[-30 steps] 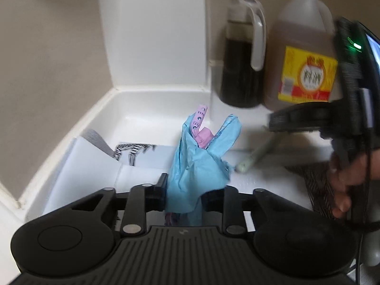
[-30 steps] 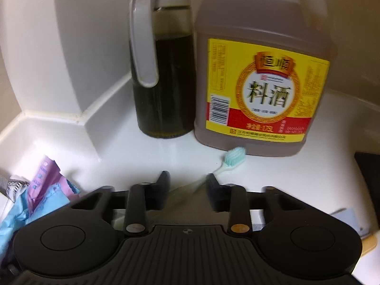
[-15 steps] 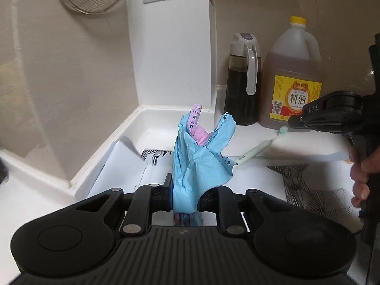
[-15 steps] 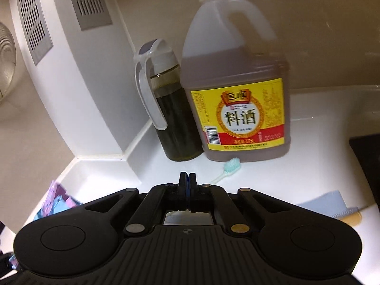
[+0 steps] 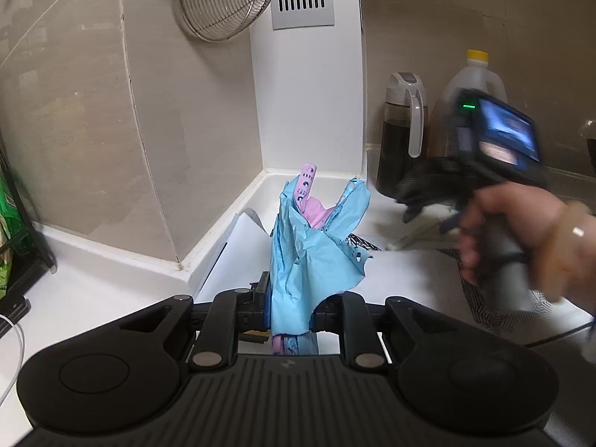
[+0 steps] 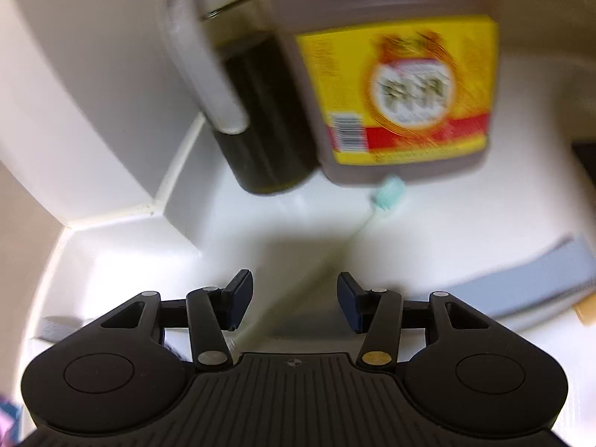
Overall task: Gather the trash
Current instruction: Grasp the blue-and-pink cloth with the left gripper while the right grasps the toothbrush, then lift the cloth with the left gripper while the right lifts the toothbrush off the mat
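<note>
We see the right gripper [image 5: 417,201] smeared by motion blur, its fingertips unreadable. The jug label [image 6: 402,89] is blurred illegible. The toothbrush [image 6: 387,190] handle streaks out. The blue paper [image 5: 313,260] hides the left gripper's pads.

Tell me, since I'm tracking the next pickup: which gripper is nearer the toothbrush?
Right. The right gripper is open, with the toothbrush handle running between its fingers. The left gripper sits apart, shut on crumpled blue paper.

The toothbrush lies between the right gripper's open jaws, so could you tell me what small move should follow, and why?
Probably lower the right gripper and close on the toothbrush: its jaws have just opened, the handle lies on the counter between them, ungripped.
</note>
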`<state>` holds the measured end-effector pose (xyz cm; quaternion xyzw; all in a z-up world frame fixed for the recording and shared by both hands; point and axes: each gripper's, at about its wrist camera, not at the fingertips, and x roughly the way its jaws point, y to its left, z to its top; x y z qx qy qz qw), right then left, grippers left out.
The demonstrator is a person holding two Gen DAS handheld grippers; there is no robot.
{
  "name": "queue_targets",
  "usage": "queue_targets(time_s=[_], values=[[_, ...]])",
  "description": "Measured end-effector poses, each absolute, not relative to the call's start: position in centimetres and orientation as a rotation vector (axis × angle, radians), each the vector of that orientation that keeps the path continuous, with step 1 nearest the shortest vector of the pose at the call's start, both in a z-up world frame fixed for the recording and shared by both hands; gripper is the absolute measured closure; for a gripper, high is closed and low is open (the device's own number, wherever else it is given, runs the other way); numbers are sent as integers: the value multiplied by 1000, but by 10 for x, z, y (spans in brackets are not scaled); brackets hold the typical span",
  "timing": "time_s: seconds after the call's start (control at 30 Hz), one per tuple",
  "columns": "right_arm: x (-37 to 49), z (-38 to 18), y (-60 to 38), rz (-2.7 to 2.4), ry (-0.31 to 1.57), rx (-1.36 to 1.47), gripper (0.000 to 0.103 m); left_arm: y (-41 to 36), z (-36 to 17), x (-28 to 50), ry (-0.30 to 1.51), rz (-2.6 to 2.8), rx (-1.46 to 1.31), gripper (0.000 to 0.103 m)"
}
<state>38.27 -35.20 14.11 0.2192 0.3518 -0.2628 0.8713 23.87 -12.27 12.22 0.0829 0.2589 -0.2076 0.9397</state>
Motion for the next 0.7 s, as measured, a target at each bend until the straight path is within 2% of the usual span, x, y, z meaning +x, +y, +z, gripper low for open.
queue_targets(time_s=[0.03, 0.07, 0.1, 0.13, 0.2, 0.33, 0.53, 0.7], values=[[390, 140, -345, -564, 747, 416, 49, -121, 122, 239, 529, -429, 163, 85], [396, 138, -335, -575, 759, 353, 53, -120, 121, 240, 528, -432, 157, 85], [400, 137, -326, -578, 763, 294, 62, -120, 121, 240, 527, -433, 154, 85], [400, 135, -319, -572, 757, 275, 65, -119, 120, 241, 526, -432, 152, 85], [397, 133, -311, -530, 747, 265, 83, -118, 119, 241, 528, -434, 146, 85], [375, 138, -318, -471, 677, 392, 90, -113, 122, 238, 536, -435, 138, 85], [324, 175, -343, -326, 538, 635, 91, -109, 139, 222, 509, -424, 138, 85], [284, 214, -354, -252, 363, 660, 93, -107, 157, 205, 475, -410, 129, 85]])
